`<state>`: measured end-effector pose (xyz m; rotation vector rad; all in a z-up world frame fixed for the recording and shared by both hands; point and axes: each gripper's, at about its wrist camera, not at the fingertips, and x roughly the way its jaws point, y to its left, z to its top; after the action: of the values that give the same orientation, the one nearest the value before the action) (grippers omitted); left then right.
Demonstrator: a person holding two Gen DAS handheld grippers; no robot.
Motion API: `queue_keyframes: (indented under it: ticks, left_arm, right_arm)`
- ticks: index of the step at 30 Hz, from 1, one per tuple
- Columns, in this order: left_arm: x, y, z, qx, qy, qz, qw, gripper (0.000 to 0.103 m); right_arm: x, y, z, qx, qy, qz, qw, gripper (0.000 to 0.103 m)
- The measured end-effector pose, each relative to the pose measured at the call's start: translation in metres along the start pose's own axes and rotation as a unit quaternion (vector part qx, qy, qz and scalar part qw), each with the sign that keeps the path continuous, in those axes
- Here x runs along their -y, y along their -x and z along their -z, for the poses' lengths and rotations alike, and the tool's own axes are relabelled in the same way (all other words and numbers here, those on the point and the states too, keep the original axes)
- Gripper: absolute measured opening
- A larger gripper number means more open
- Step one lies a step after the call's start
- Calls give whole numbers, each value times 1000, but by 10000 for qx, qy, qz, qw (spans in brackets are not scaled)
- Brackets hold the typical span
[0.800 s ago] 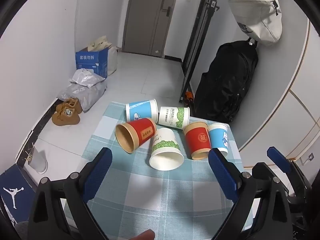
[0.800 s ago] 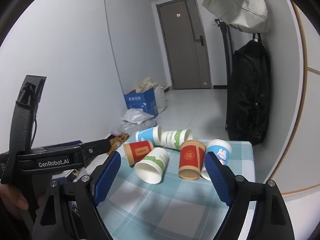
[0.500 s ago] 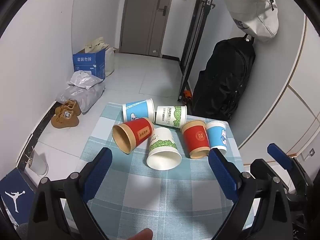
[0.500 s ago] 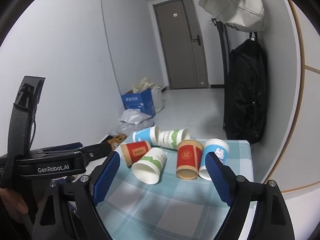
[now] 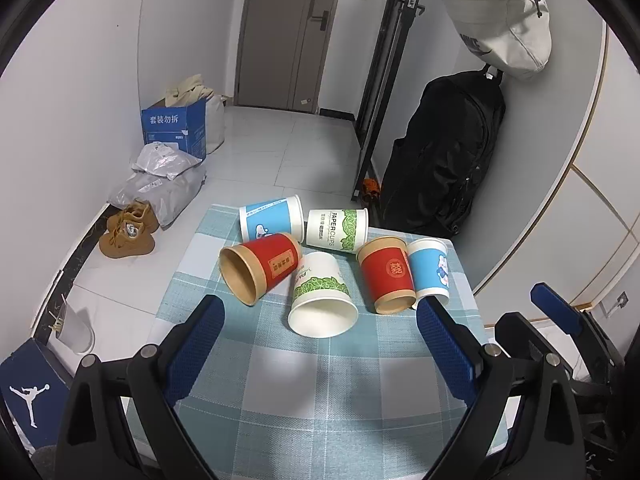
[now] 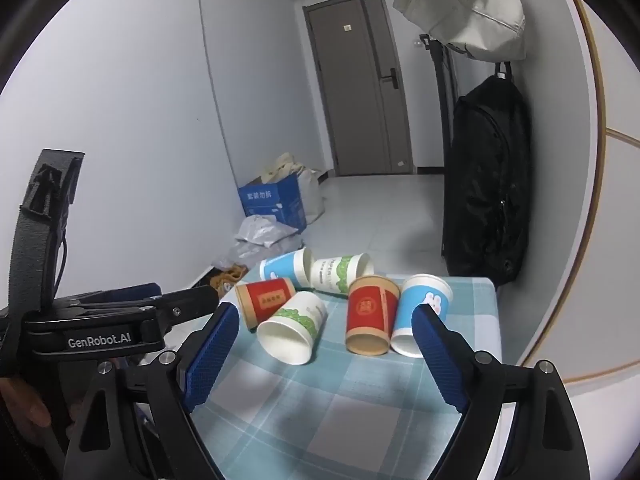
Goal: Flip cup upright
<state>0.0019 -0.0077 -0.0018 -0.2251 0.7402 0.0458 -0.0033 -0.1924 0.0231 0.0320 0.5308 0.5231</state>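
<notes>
Several paper cups lie on their sides on a blue checked tablecloth (image 5: 320, 392). Nearest is a white cup with green leaves (image 5: 322, 296), also in the right wrist view (image 6: 294, 326), mouth toward me. A red cup (image 5: 260, 268) lies left of it. Another red cup (image 5: 388, 276) and a blue cup (image 5: 430, 268) lie right. A blue cup (image 5: 272, 220) and a green "PAPERCUPS" cup (image 5: 338, 228) lie behind. My left gripper (image 5: 320, 320) is open and empty, short of the cups. My right gripper (image 6: 324, 328) is open and empty, its fingers either side of the near cups.
The small table stands near a white wall on the right. A black backpack (image 5: 436, 168) and a grey bag (image 5: 500, 20) hang beyond it. On the floor to the left are brown shoes (image 5: 128, 232), grey parcels (image 5: 160, 180) and a blue box (image 5: 174, 128).
Both grippers have moved slightly nearer the cups, which look a little larger and lower in view. The cups have not moved. Both grippers stay open.
</notes>
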Motion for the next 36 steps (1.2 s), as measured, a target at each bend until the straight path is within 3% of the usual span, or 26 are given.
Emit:
queue_keyframes:
  ticks: [36]
  left_arm:
    - [3, -2, 2, -39, -96, 86, 9999, 94]
  right_arm:
    - [0, -3, 2, -44, -40, 45, 10000, 91]
